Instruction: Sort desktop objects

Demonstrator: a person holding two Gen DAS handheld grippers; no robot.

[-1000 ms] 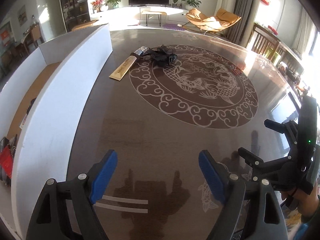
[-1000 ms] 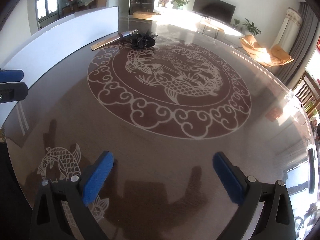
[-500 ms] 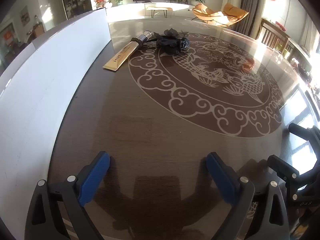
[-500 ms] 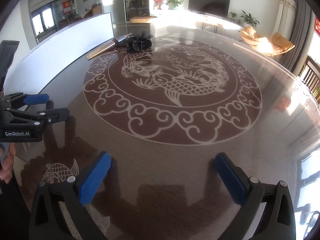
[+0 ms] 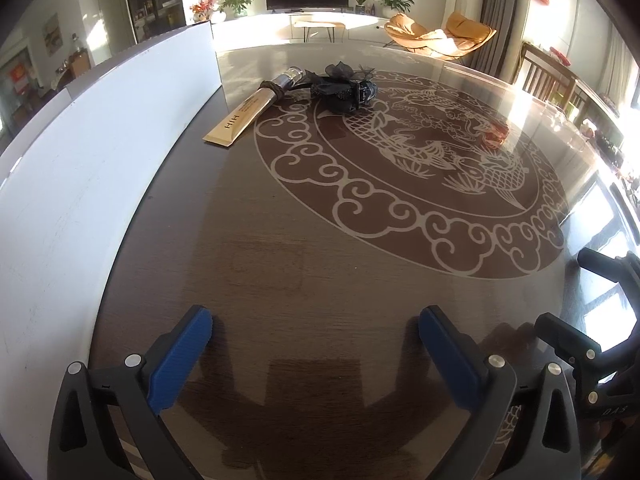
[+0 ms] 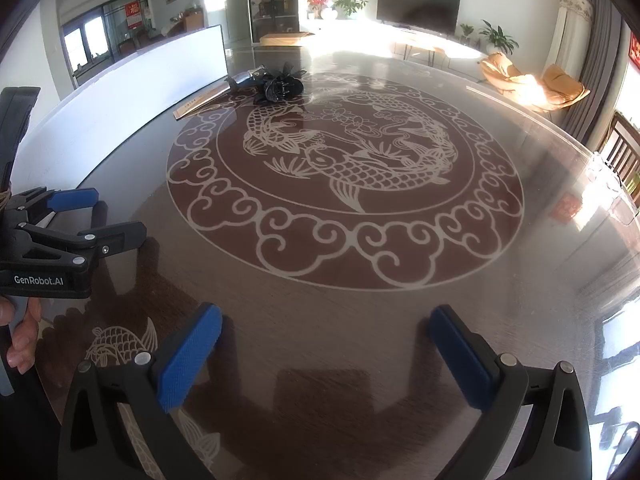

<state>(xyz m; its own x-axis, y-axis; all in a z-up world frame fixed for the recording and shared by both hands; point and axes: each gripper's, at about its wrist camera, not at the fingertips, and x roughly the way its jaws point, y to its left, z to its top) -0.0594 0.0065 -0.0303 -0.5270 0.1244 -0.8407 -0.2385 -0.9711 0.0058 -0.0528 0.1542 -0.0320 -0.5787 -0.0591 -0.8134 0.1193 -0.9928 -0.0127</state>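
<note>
left gripper (image 5: 316, 340) jaws spread wide, empty; right gripper (image 6: 326, 334) jaws likewise gaping over the table (image 6: 320, 288).

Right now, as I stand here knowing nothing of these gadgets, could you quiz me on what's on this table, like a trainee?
1. True or false: the gold tube lies beside the white board.
2. What lies against the tube's capped end? A) a mug B) a black flower hair clip C) a book
3. Fill in: the left gripper and the right gripper both have their jaws ____, with only bare table between.

Key: 1 true; 2 B; 3 open.
</note>
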